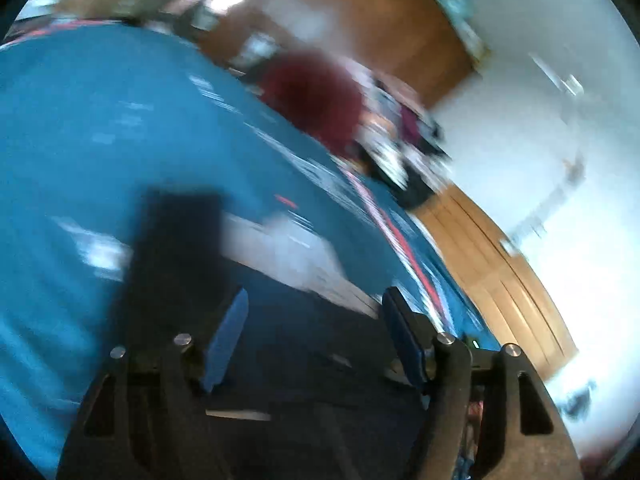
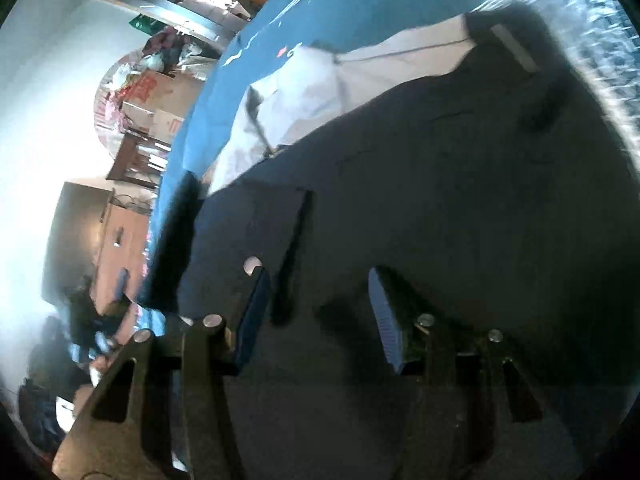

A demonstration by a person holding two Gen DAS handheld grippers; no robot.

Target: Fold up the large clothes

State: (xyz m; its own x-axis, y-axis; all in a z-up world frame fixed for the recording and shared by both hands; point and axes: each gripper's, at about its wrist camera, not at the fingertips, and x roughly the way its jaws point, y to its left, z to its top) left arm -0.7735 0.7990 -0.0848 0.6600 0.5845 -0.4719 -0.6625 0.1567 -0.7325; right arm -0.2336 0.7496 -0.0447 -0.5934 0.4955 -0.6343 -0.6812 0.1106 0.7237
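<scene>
A large dark navy garment (image 2: 460, 184) with a pale grey lining or panel (image 2: 304, 92) lies spread on a blue-covered table (image 2: 328, 8). My right gripper (image 2: 318, 304) hovers just over the dark cloth, open, nothing between its blue pads. In the blurred left wrist view the same dark garment (image 1: 304, 360) fills the lower middle, its pale panel (image 1: 288, 252) beyond it. My left gripper (image 1: 316, 316) is open above the cloth, fingers wide apart and holding nothing.
The blue table cover (image 1: 80, 140) has a red and white stripe (image 1: 404, 248) along its edge. A dark red object (image 1: 316, 100) stands past the table, blurred. Wooden furniture (image 1: 504, 280), cardboard boxes (image 2: 152, 96) and white walls surround the table.
</scene>
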